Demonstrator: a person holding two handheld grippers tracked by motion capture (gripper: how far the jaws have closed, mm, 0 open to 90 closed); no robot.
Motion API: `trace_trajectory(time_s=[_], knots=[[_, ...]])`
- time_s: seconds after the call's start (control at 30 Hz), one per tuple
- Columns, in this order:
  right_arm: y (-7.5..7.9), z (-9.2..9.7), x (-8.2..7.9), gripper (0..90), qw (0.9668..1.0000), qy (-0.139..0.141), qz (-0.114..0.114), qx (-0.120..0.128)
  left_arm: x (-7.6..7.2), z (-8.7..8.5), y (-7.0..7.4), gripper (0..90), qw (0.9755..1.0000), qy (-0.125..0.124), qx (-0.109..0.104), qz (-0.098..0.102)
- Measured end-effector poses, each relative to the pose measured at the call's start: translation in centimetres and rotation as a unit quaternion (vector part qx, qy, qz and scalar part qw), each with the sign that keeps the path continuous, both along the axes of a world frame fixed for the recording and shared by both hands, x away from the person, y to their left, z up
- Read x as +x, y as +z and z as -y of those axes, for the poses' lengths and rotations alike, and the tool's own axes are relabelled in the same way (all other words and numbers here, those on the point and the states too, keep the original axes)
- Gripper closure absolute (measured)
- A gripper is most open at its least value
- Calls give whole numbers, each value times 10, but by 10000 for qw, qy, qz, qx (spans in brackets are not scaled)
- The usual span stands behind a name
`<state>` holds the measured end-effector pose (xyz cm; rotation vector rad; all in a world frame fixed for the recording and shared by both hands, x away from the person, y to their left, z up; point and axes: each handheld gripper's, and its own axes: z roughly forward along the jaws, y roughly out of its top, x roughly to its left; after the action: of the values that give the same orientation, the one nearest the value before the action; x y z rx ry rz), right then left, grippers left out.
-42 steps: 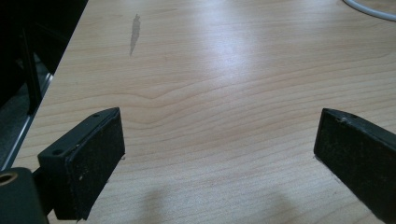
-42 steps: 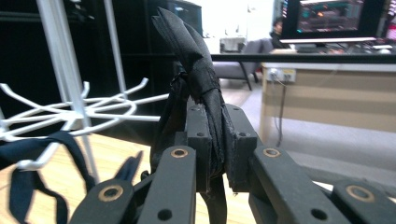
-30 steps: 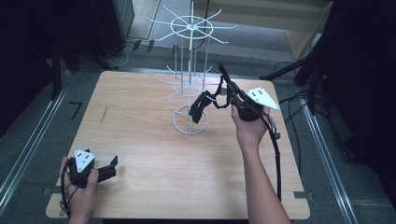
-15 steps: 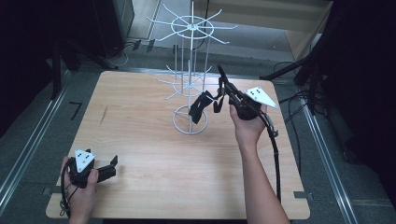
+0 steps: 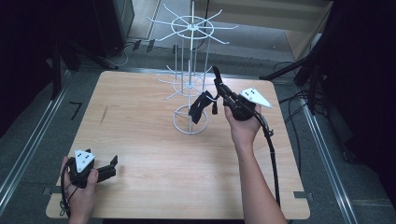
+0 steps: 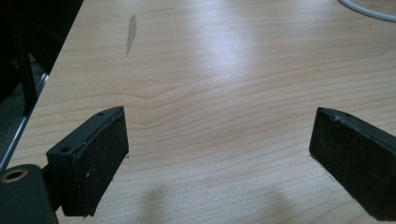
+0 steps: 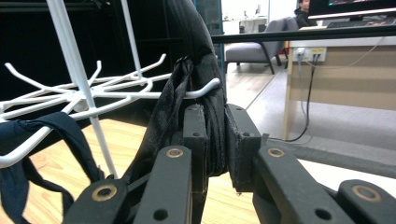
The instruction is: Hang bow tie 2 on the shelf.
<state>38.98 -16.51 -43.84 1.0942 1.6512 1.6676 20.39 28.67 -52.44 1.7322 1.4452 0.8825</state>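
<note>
The right gripper (image 5: 219, 93) had its jaws closed on a black strap (image 7: 205, 93), looped over a hook of the white rack (image 5: 189, 88) (hanging step). Next, releasing it carefully. The left gripper (image 5: 109, 169) rested wide open, empty, on the table (image 5: 140, 140).

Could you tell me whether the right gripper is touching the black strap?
Touching. The right gripper view shows the right gripper pressed on the black strap, which loops over a white rack hook.
</note>
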Motion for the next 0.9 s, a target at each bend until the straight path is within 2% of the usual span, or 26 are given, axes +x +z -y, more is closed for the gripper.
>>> trace_trajectory(time_s=[0.37,0.9], knots=[[-6,-11,2,808,9997,172,-79,157,0,0,0,55,10000,2,1,1],[-11,-24,2,801,9996,273,-102,64,0,0,0,55,10000,6,-5,4]])
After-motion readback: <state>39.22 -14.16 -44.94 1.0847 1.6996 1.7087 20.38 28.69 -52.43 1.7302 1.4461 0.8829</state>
